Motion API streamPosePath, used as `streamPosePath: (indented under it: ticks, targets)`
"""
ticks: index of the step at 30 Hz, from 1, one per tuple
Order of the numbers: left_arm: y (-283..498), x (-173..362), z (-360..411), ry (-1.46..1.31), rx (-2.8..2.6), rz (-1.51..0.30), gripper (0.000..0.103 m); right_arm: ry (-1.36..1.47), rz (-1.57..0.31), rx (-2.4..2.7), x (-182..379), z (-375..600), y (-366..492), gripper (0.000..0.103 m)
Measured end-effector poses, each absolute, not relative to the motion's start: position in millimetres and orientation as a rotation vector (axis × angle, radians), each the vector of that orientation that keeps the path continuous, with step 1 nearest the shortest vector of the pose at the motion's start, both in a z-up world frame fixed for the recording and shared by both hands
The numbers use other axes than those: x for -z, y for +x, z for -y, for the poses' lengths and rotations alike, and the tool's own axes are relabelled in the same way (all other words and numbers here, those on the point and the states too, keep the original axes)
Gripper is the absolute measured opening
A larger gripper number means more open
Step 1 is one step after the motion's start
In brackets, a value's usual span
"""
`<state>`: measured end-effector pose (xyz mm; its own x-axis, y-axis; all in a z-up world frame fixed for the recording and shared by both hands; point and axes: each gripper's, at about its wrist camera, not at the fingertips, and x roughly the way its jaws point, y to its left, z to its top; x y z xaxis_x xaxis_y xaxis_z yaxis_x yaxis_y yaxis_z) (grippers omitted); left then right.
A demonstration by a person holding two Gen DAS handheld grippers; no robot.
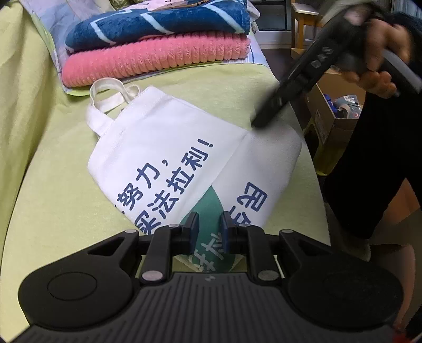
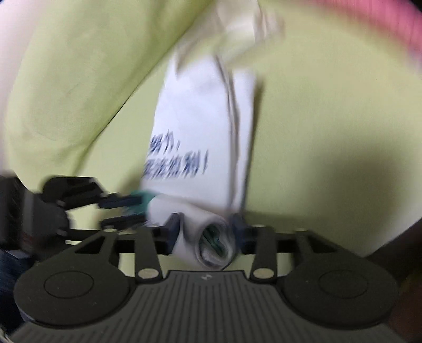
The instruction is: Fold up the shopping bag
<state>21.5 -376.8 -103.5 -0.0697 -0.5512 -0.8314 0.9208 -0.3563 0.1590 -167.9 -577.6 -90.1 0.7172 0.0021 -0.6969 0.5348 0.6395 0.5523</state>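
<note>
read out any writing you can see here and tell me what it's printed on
"努力," on the white shopping bag, upper line, its start hidden.
"法拉利!" on the bag, lower line; the character before it is cut off.
"自" on the folded-over flap, seen upside down.
White characters on the bag's green patch: too covered to read.
Marks on the right gripper: blurred.

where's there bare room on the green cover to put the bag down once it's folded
Bare green cover lies left of the shopping bag, running toward the near edge. A thinner strip separates the bag from the pink towel. Crowded: the far end, stacked with the pink and blue towels, and the bag's right side, where the right gripper works.
</note>
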Motion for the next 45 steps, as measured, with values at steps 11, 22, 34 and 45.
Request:
streamPosePath:
  ticks: [11,22,34,45]
  targets:
    - [20,106,370,0.942,1.628,-0.500,0.020,0.043,-0.613,0.649,89,445,-146,0.013]
    - [23,110,371,0.848,1.573,-0.524,0.020,0.080,-0.679,0.602,108,479,-118,0.017]
    - [17,110,368,0.814,1.516,-0.535,0.020,0.092,-0.661,0.610,112,468,-117,0.017]
    - [18,110,369,0.790,1.503,-0.543,0.020,0.115,-0.647,0.611,114,466,-115,0.018]
